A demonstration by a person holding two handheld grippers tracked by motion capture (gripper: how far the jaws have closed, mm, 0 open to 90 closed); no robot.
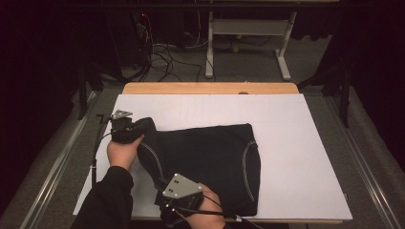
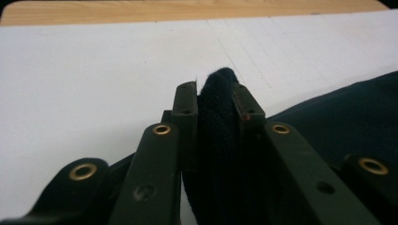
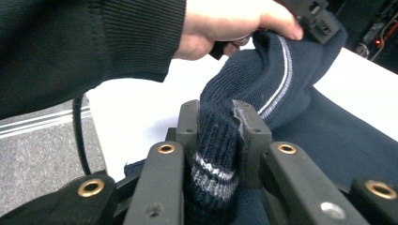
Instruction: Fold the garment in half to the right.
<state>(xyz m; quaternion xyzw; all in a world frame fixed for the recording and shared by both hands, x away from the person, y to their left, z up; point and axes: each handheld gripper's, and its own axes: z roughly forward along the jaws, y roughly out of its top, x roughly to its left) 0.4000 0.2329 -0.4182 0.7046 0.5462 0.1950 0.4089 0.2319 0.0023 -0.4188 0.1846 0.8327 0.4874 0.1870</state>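
A dark navy knitted garment (image 1: 210, 157) with pale stripe trim lies on the white board (image 1: 296, 143), its left edge lifted and folded over. My left gripper (image 1: 138, 128) is shut on the far left edge of the garment (image 2: 217, 122), raised a little off the board. At the near side my right gripper (image 1: 162, 188) is shut on the ribbed, striped edge of the garment (image 3: 217, 150), which bulges up between its fingers (image 3: 251, 129). In the right gripper view the left hand (image 3: 225, 23) and its gripper show beyond the lifted fold.
The white board rests on a wooden table (image 1: 210, 88) with metal rails on both sides. Behind the table stand a desk frame (image 1: 248, 38) and loose cables (image 1: 162, 57) on the grey floor. Bare board stretches to the right of the garment.
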